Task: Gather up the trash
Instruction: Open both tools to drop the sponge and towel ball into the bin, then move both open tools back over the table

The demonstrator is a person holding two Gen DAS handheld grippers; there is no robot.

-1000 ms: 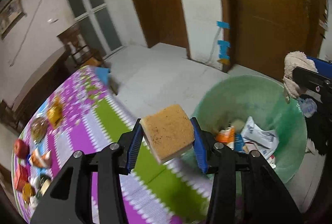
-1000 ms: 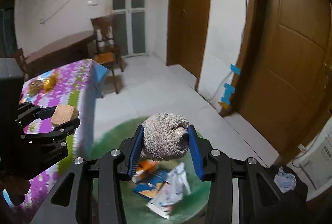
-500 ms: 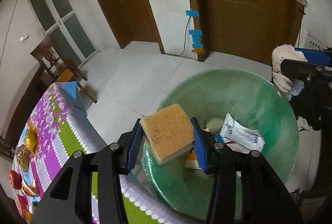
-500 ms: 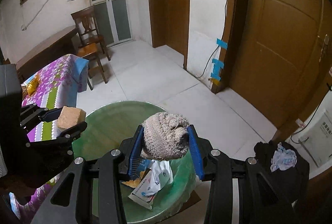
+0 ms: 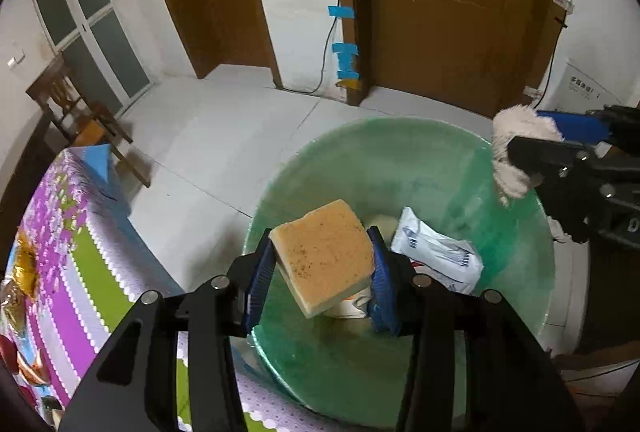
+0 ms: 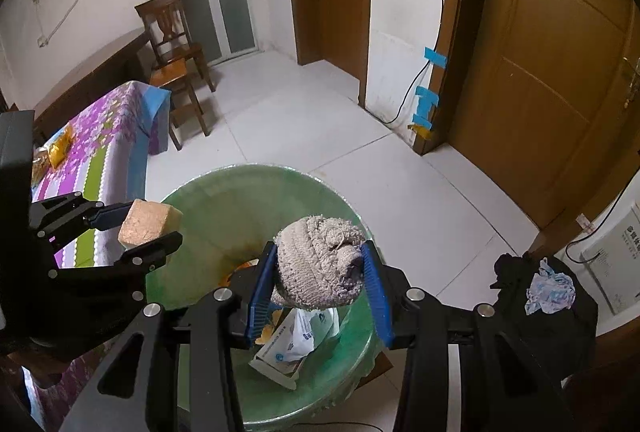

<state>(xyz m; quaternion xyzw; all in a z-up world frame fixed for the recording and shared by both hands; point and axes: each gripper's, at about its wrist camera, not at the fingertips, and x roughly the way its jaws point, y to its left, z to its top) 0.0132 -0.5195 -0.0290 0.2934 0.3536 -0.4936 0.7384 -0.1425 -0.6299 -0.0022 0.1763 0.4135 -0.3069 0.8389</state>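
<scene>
Left hand-held gripper [image 5: 322, 264] clamps sponge [image 5: 326, 256], right [image 6: 318, 276] clamps knit rag [image 6: 318, 268], both over green bin [image 5: 400, 152] on tiled floor [image 6: 312, 104].

White tile floor [image 6: 304, 136], brown doors [image 5: 460, 12], wooden chair [image 6: 176, 52] nr wall.

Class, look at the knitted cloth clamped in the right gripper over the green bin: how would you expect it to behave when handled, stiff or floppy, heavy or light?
The knitted cloth looks soft: it bulges out above and below the right gripper, so probably floppy. Bunched yarn suggests it is light. Over the green bin, it would likely drop without rolling.
</scene>
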